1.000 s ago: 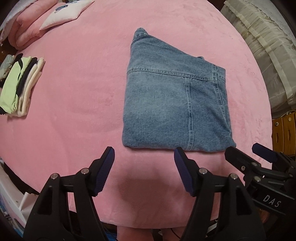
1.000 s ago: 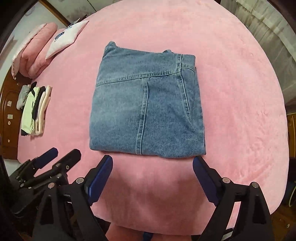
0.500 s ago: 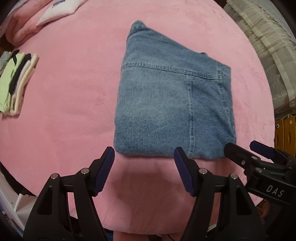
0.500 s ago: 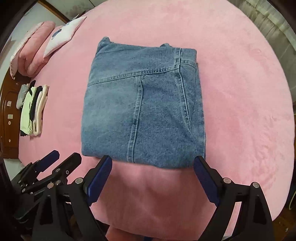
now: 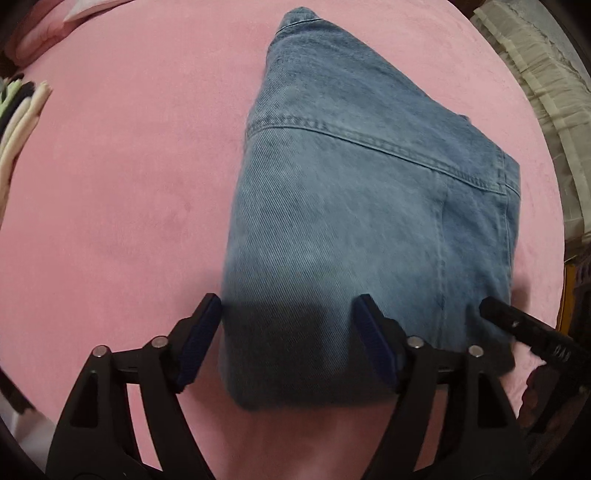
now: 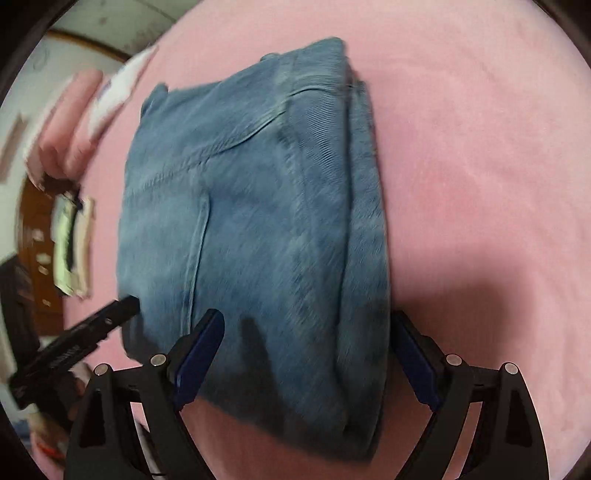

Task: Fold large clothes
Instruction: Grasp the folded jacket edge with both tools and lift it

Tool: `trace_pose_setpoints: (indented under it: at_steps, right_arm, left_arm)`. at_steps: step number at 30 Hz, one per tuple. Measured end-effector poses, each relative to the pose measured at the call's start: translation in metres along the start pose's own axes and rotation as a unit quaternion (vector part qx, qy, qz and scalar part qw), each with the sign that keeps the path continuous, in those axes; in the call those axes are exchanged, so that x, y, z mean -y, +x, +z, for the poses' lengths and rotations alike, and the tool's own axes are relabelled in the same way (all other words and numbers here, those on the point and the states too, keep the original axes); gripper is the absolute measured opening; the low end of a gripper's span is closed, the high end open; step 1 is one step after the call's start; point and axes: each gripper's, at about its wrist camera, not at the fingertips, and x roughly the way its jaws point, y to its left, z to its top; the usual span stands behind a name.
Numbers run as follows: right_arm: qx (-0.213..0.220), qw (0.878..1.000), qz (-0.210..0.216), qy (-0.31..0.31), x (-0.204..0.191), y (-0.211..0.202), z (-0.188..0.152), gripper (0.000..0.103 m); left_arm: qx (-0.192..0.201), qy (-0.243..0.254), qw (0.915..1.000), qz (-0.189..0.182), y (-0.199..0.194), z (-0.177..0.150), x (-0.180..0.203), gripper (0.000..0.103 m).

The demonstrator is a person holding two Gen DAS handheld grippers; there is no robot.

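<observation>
While jeans [image 5: 369, 206] near edge sits between them, left claw [image 5: 288, 343] is opening, right claw [image 6: 310, 362] spread.

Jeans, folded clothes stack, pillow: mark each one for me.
Jeans [image 5: 351, 229]: left wrist view, on the middle of the top denim panel.
Folded clothes stack [image 5: 16, 122]: left wrist view, on the cream edge at the frame's left.
Pillow [image 5: 96, 7]: left wrist view, on its white lower edge, top of frame.

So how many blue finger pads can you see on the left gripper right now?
2. One pad sits just off the folded jeans' near-left edge; the other is over the denim. The left gripper is opening, the jeans' near corner between its jaws.
</observation>
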Motion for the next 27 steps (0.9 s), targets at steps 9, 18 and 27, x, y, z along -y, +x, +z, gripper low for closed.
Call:
trace_pose_setpoints:
  at_steps: [9,18,27]
  right_arm:
    - [0.008,0.984,0.176,0.035,0.037,0.035,0.047,0.072]
    - [0.0,0.982,0.185,0.044,0.043,0.033,0.057,0.03]
    - [0.073,0.988,0.137,-0.027,-0.017,-0.012,0.036,0.019]
  left_arm:
    - [0.012,-0.04,0.9946,-0.095,0.033,0.038,-0.032,0.077]
    - [0.019,-0.067,0.9945,-0.079,0.04,0.05,-0.027,0.066]
    - [0.06,-0.063,0.9925,-0.085,0.009,0.036,-0.024,0.039]
